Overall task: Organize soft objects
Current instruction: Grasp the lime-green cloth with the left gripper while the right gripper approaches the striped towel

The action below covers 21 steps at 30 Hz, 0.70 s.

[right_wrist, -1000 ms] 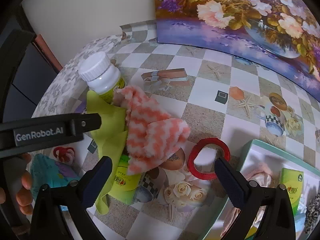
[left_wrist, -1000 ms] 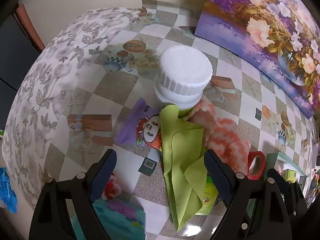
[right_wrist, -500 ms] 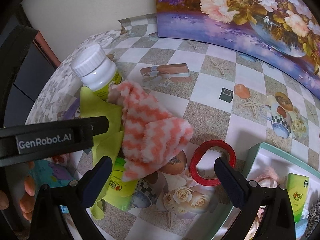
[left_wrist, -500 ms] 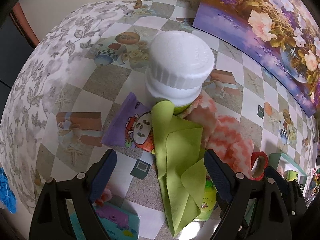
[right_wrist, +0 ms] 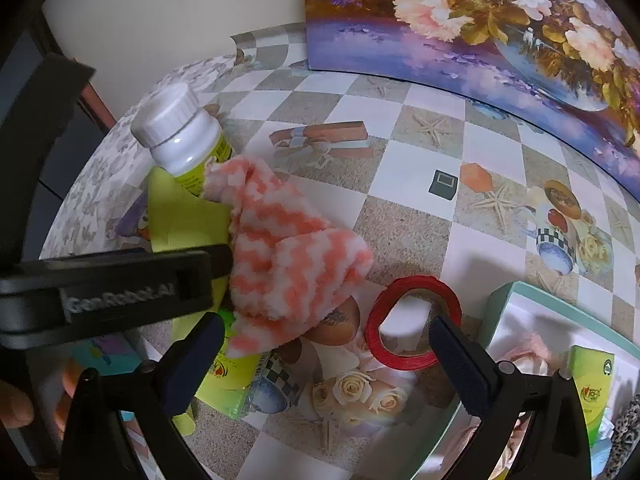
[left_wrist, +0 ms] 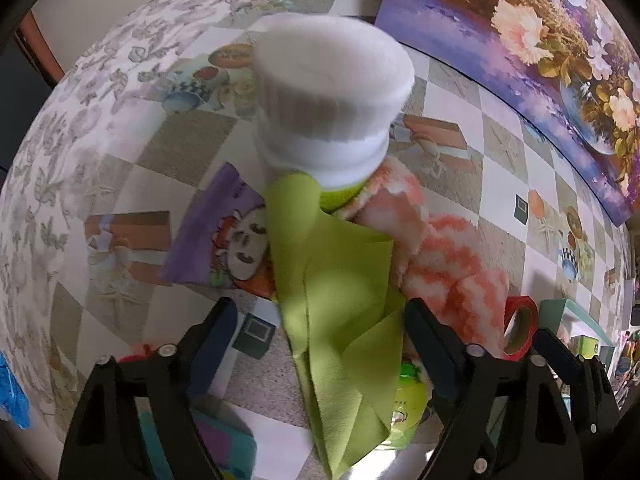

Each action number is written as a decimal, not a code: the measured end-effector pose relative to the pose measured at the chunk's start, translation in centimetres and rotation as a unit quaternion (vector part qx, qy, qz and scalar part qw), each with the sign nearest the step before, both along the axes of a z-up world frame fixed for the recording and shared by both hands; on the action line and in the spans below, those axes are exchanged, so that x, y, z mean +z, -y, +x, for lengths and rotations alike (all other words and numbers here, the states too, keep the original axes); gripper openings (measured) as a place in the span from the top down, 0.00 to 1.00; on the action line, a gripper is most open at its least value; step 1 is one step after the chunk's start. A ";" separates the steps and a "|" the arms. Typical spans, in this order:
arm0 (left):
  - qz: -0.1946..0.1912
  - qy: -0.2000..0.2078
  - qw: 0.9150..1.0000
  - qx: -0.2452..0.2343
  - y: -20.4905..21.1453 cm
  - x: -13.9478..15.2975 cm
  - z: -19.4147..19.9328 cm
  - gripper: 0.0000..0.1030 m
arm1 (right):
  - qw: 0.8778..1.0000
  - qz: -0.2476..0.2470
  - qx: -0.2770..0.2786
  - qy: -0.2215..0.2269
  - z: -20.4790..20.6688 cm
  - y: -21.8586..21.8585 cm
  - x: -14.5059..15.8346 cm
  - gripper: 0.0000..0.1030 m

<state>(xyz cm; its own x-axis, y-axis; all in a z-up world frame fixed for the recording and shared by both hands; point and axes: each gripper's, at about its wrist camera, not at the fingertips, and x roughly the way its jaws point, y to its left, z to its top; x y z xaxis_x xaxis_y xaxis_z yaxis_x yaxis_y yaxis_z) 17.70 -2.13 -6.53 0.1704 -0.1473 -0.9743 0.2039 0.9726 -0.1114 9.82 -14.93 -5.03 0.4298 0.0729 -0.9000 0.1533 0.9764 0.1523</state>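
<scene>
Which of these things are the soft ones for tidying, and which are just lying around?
Soft things for the job:
- green cloth
- fluffy orange-and-white cloth

Just lying about:
- white-capped bottle
- red tape roll
- purple cartoon packet
- flower painting

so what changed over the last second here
The left gripper has come down over the green cloth, its jaws closing but not yet gripping; the white-capped bottle looms larger. The right gripper stays open above the striped orange cloth and red tape ring, unmoved.
</scene>
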 end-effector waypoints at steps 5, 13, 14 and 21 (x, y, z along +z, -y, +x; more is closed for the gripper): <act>-0.004 -0.015 1.000 -0.004 0.6 -1.2 0.1 0.25 | 1.000 0.000 -0.002 -0.004 0.0 0.1 -0.1 0.00; -0.011 -0.013 1.000 -0.009 1.2 -1.3 0.1 0.46 | 1.000 0.001 -0.004 -0.003 -0.1 0.3 -0.2 0.00; -0.015 -0.013 1.000 -0.008 1.0 -1.3 0.2 0.48 | 1.000 0.001 -0.004 -0.003 -0.1 0.3 -0.2 0.00; -0.038 -0.023 0.999 -0.006 0.1 -0.3 0.5 0.59 | 1.000 0.002 -0.005 -0.002 -0.1 0.3 -0.1 0.00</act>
